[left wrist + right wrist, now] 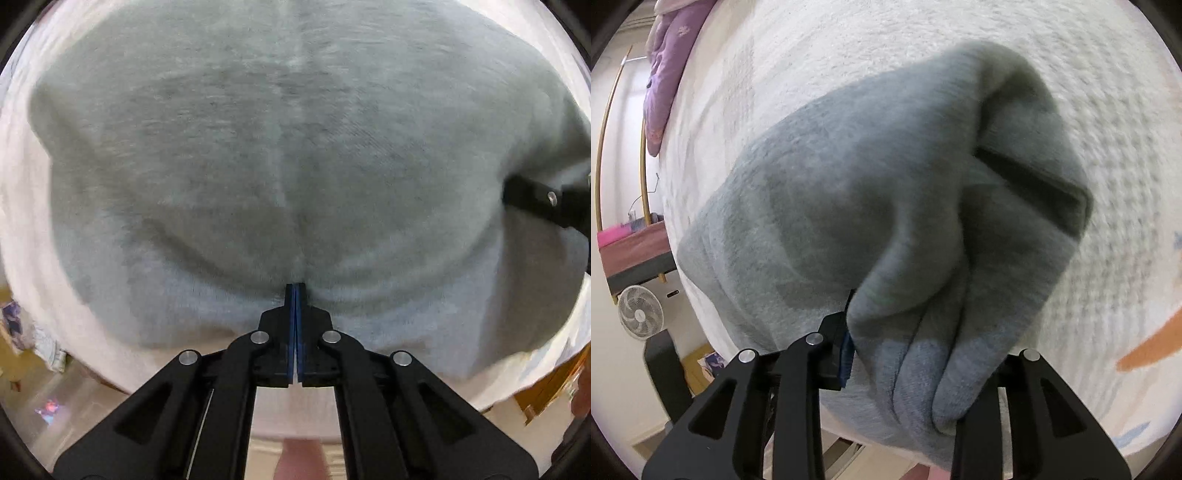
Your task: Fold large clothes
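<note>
A large grey sweatshirt [280, 155] fills the left wrist view, stretched over a white bed cover [22, 206]. My left gripper [295, 291] is shut, its blue pads pressed together at the garment's near edge; the pinched cloth is hard to make out. In the right wrist view the same grey sweatshirt [849, 206] hangs bunched over my right gripper [905, 332], which is shut on a thick fold of it; the right finger is hidden under the cloth. The other gripper shows as a black bar under the cloth [1030, 177] and at the right edge of the left wrist view [546, 199].
The white textured bed cover [1071, 92] has orange and blue prints at the right [1148, 350]. A purple quilt [665, 66] lies at the far left corner. A white fan [641, 312] and a pink-topped table [631, 251] stand on the floor beside the bed.
</note>
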`<action>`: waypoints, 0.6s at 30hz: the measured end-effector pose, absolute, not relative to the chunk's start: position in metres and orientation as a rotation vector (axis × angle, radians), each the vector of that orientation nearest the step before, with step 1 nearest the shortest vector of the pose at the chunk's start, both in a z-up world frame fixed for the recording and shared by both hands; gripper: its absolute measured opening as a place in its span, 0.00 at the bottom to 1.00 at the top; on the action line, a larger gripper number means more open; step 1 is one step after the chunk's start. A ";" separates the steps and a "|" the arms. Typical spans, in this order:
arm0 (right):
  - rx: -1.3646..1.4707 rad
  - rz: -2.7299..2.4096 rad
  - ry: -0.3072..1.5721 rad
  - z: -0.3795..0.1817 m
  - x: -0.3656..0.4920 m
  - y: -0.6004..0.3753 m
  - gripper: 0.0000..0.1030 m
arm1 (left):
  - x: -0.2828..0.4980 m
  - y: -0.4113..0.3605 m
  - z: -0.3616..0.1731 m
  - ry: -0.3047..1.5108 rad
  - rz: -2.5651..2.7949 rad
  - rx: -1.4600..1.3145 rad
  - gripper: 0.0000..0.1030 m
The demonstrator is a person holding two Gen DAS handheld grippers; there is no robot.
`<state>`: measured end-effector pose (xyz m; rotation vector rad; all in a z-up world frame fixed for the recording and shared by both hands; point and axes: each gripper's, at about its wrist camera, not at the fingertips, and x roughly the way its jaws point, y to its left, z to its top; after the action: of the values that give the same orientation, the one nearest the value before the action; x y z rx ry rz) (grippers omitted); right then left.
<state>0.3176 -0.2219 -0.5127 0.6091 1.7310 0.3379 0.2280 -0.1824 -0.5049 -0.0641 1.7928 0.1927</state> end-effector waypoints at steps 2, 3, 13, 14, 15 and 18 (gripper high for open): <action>0.638 0.359 1.726 -0.515 0.318 -0.221 0.28 | 0.224 -0.171 -0.506 1.757 0.214 -0.173 0.00; 0.645 0.364 1.727 -0.515 0.316 -0.222 0.28 | 0.223 -0.171 -0.505 1.750 0.186 -0.165 0.00; 0.507 0.506 1.621 -0.449 0.300 -0.200 0.18 | 0.223 -0.121 -0.516 1.751 0.131 -0.251 0.02; 0.510 0.530 1.607 -0.436 0.295 -0.196 0.18 | 0.220 -0.121 -0.516 1.733 0.123 -0.244 0.02; 0.531 0.557 1.596 -0.426 0.291 -0.190 0.17 | 0.213 -0.133 -0.508 1.721 0.123 -0.253 0.02; 0.548 0.586 1.594 -0.404 0.282 -0.170 0.17 | 0.200 -0.134 -0.510 1.690 0.110 -0.284 0.02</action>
<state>0.2816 -0.1697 -0.4044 0.5480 1.5937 0.5862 0.1997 -0.1343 -0.5102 -0.2844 1.6903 0.1099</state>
